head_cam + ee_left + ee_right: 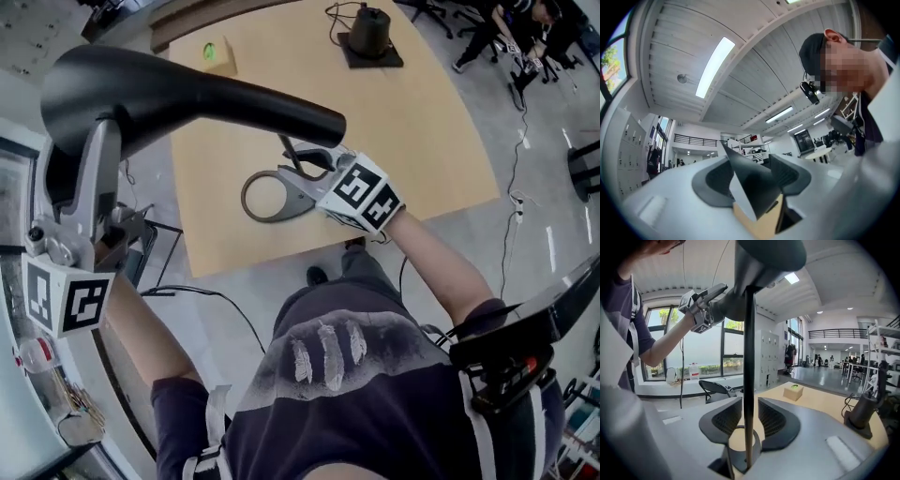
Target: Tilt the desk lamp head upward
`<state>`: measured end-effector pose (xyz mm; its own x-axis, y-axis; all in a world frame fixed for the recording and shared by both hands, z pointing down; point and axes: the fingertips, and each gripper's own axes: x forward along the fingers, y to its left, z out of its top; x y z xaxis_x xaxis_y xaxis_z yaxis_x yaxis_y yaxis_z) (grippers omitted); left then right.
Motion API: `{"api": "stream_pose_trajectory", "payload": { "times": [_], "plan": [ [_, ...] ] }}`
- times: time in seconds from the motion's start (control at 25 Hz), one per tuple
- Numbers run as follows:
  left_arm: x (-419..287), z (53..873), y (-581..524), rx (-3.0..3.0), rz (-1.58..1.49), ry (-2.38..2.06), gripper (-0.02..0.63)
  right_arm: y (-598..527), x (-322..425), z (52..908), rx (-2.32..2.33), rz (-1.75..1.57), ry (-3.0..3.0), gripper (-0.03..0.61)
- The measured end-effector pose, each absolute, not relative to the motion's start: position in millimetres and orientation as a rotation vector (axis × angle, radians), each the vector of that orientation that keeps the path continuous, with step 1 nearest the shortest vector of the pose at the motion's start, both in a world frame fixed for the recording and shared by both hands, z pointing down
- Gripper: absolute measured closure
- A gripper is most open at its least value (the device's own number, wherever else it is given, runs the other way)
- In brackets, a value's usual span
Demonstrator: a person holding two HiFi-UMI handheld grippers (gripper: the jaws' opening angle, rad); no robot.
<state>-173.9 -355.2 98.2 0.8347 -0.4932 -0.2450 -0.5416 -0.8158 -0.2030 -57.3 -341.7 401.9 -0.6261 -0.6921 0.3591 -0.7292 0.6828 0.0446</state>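
Lamp head (187, 94), black and elongated, is hanging above the wooden table (431, 141), toward 10 o'clock in the head view, its tapered end pointing to 3 o'clock. Left gripper (752, 171) is clamping the head's broad end, jaws standing wide with both pads against the dark shell. Right gripper (748, 408) is straddling the thin stem (749, 357) just above the ring base (267, 199); its jaws are standing narrow, slim gaps showing either side, pads not pressing. Ring base is resting near the table's 6 o'clock edge. Small box (217, 54) is sitting at 11 o'clock, well apart.
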Motion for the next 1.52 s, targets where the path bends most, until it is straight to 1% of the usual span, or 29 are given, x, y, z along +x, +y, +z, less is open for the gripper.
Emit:
{"api": "stream_pose_trajectory", "payload": {
  "times": [0.08, 0.12, 0.16, 0.32, 0.56, 0.6, 0.72, 0.76, 0.8, 0.84, 0.88, 0.92, 1.04, 1.24, 1.52],
  "plan": [
    [-187.3, 100.3, -354.5, -2.764, 0.321, 0.805, 0.357, -341.1, -49.9, 397.7, 1.179, 0.164, -2.565, 0.377],
    [-198.2, 101.7, -354.2, -2.763, 0.347, 0.826, 0.342, -340.8, -46.3, 394.5, 1.199, 0.172, -2.574, 0.326],
    [-209.9, 104.6, -353.1, -2.759, 0.368, 0.853, 0.340, -339.7, -42.2, 390.7, 1.214, 0.176, -2.583, 0.308],
    [-240.6, 140.8, -348.6, -2.789, 0.396, 0.964, 0.333, -328.5, -24.0, 378.8, 1.238, 0.208, -2.615, 0.302],
    [-235.1, 209.9, -357.3, -2.948, 0.339, 1.006, 0.339, -316.1, -19.1, 383.2, 1.279, 0.352, -2.644, 0.304],
    [-231.4, 217.9, -355.8, -2.956, 0.315, 1.006, 0.351, -315.0, -20.5, 386.0, 1.274, 0.375, -2.646, 0.316],
    [-222.9, 234.3, -348.5, -2.952, 0.235, 1.035, 0.418, -309.3, -21.6, 391.6, 1.265, 0.405, -2.651, 0.339],
    [-222.5, 238.2, -347.0, -2.949, 0.202, 1.056, 0.462, -307.4, -22.2, 390.6, 1.262, 0.411, -2.660, 0.358],
    [-223.8, 241.6, -346.2, -2.949, 0.171, 1.081, 0.540, -306.2, -23.8, 388.2, 1.257, 0.417, -2.675, 0.390],
    [-225.8, 244.6, -345.3, -2.954, 0.149, 1.103, 0.612, -305.5, -26.2, 384.9, 1.251, 0.422, -2.693, 0.450],
    [-227.3, 247.4, -343.4, -2.966, 0.139, 1.117, 0.611, -304.8, -28.7, 381.4, 1.245, 0.425, -2.711, 0.566],
    [-227.2, 250.6, -340.1, -2.982, 0.138, 1.125, 0.611, -303.6, -31.0, 378.3, 1.239, 0.427, -2.727, 0.580],
    [-215.6, 266.0, -323.4, -3.020, 0.104, 1.151, 0.611, -295.3, -33.6, 372.4, 1.226, 0.423, -2.757, 0.580],
    [-176.6, 295.8, -286.6, -3.063, -0.043, 1.140, 0.611, -268.7, -34.1, 361.8, 1.151, 0.421, -2.850, 0.580],
    [-136.8, 286.8, -253.0, -3.036, -0.114, 1.093, 0.611, -228.7, -26.1, 349.9, 1.051, 0.432, -2.946, 0.580]
  ]
}}
